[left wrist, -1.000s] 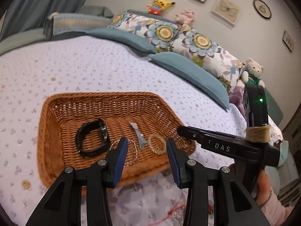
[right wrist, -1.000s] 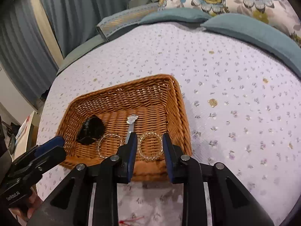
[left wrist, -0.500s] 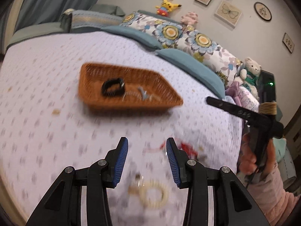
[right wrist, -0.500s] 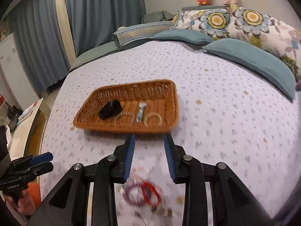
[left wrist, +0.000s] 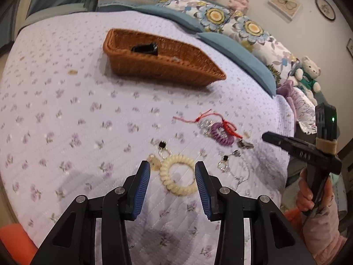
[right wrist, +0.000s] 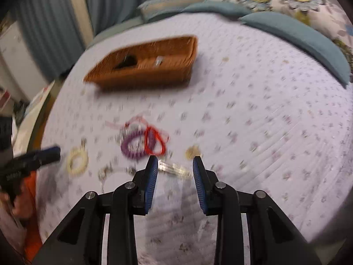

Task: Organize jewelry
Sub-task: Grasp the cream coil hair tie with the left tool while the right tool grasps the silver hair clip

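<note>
A brown wicker basket sits far back on the flowered bedspread with a black watch inside. My left gripper hangs open over a cream spiral hair tie, which lies on the bed between its blue pads. My right gripper is open too, with a silver clip lying between its fingers. Just beyond are a purple spiral tie and a red cord ring. Small earrings lie beside the cream tie.
Blue and flowered pillows line the far side of the bed, with a teddy bear at the right. A hand in a pink sleeve holds the right gripper's handle. Curtains hang at the left.
Both grippers have drawn back from over the basket to the loose jewelry near the bed's front. The basket now lies farther off. The cream tie has come between my left fingers.
</note>
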`<state>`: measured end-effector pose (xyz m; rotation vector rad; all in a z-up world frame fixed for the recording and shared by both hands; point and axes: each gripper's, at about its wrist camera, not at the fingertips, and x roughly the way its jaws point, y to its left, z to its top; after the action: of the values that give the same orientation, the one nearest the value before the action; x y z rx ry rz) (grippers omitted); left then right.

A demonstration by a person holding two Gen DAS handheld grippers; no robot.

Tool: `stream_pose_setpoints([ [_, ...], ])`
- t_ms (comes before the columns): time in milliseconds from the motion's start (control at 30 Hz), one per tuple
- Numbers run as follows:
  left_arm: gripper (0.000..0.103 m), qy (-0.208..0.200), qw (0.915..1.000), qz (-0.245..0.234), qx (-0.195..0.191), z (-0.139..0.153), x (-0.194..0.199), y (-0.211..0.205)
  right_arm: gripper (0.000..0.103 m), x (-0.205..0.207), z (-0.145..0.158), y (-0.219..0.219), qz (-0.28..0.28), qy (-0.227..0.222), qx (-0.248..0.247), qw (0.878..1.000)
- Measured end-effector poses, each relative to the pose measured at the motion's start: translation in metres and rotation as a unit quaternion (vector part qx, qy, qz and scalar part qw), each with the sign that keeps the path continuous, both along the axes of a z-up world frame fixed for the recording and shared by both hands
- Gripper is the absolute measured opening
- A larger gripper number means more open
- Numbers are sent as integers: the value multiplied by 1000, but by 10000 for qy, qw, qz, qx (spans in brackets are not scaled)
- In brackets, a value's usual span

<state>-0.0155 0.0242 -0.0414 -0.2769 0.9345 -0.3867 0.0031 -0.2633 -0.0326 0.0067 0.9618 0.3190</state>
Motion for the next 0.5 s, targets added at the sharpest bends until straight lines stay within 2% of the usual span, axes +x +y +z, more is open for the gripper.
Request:
stream_pose_setpoints([
  [167, 43, 70, 9999, -27, 98, -8, 0, -3, 35, 0, -21, 16, 332, 192, -509, 9980],
  [367, 43, 121, 9995, -116, 277, -15, 1, -10, 39, 13, -28, 25, 466, 67, -1048, 9934],
  [500, 43, 90, 9993, -148, 331, -16, 0, -13, 39, 26, -31, 27, 515, 131, -993, 9936],
])
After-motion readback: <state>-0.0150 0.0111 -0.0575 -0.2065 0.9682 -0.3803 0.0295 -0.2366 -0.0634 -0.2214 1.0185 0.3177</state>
